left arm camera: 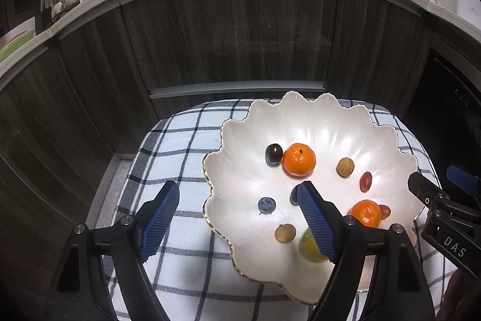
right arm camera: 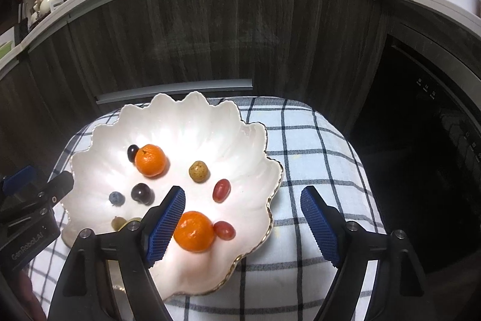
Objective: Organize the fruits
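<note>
**A:** Where is the fruit?

**B:** All of it lies in the white scalloped dish (right arm camera: 210, 122) on the checked cloth (right arm camera: 315, 146). Taking the right wrist view, a mandarin (right arm camera: 150, 160) sits at about 11 o'clock from the dish's centre, with a dark grape (right arm camera: 131, 152) touching its left side. A speckled brownish fruit (right arm camera: 198, 171) lies near the centre, and a red grape (right arm camera: 221, 190) is just beside it at 4 o'clock.

**A:** And nearer the camera?

**B:** A second mandarin (right arm camera: 194, 235) at 6 o'clock, touching another red grape (right arm camera: 224, 230) on its right. At 8 o'clock there are a blueberry (right arm camera: 116, 198) and a dark plum-coloured fruit (right arm camera: 141, 193), close but apart. A small brown fruit (right arm camera: 118, 222) lies lower still, partly hidden.

**A:** How do the grippers stand?

**B:** The right gripper (right arm camera: 243, 226) is spread wide and holds nothing; its left finger hangs over the dish beside the near mandarin, its right finger over the cloth. The left gripper (left arm camera: 237, 220) is spread as well, empty, straddling the dish's 9 o'clock rim. In the left wrist view a yellow-green fruit (left arm camera: 308, 247) shows partly behind its right finger.
</note>
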The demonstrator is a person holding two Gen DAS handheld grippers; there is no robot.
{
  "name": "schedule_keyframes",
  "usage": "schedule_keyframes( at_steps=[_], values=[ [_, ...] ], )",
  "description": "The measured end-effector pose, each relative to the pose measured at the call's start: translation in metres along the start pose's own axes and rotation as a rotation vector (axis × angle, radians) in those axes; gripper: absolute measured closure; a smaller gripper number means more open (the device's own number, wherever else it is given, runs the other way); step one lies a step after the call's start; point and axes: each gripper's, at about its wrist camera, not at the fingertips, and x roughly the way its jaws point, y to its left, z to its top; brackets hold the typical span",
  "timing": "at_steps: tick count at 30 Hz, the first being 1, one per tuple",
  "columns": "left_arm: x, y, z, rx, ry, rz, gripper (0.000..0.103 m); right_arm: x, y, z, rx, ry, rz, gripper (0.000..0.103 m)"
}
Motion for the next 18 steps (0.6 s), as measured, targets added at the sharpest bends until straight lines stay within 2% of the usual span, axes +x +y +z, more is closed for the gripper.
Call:
schedule_keyframes(
  at_steps=[18],
  values=[
    [-0.050,0.006,-0.013,-0.009,-0.011,-0.009,0.014,-0.049,0.006,-0.007,-0.019,-0.037,0.008,0.023]
  ],
)
